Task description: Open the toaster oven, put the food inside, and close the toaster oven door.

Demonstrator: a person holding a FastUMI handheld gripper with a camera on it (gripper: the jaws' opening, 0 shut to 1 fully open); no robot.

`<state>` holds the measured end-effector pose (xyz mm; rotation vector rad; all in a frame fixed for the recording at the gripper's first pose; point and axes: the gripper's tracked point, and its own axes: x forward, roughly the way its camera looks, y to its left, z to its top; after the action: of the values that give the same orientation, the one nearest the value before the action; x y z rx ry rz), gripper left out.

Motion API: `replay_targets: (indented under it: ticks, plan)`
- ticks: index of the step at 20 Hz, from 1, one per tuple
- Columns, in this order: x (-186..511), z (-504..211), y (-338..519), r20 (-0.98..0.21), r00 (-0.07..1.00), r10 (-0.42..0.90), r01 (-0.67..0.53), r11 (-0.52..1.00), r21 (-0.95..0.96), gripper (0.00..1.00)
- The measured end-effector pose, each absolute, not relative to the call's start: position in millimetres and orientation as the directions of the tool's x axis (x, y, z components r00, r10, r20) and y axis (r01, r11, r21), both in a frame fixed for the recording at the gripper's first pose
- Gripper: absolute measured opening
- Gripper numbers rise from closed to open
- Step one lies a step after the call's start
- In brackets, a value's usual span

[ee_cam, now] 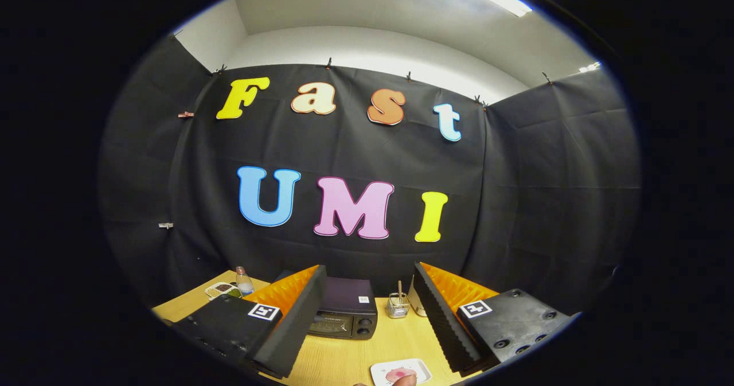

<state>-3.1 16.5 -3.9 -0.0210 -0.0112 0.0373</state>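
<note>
A small dark toaster oven (346,315) stands on the wooden table (344,360) beyond my fingers, its door shut. Close below, between the fingers and a little toward the right one, lies a white square plate (401,370) with a pinkish piece of food (398,374) on it. A fingertip of a person's hand (405,381) overlaps the plate's near edge. My gripper (367,280) is held high above the table and stands open, its two fingers spread wide with nothing between them.
A small wire basket (397,305) with a stick in it stands just right of the oven, next to a white object (416,303). Beyond the left finger are a clear bottle (244,281) and a tray of food (222,289). Black cloth walls close in the table.
</note>
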Motion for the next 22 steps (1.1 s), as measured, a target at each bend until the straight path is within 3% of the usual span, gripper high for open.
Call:
replay_targets:
  ticks: [9,22]
  plan:
    - [26,-43,78,-0.03,0.994,0.101,-0.1,0.994,0.039,0.98]
    - [128,-214,147,-0.299,0.947,0.121,-0.084,0.987,0.133,0.99]
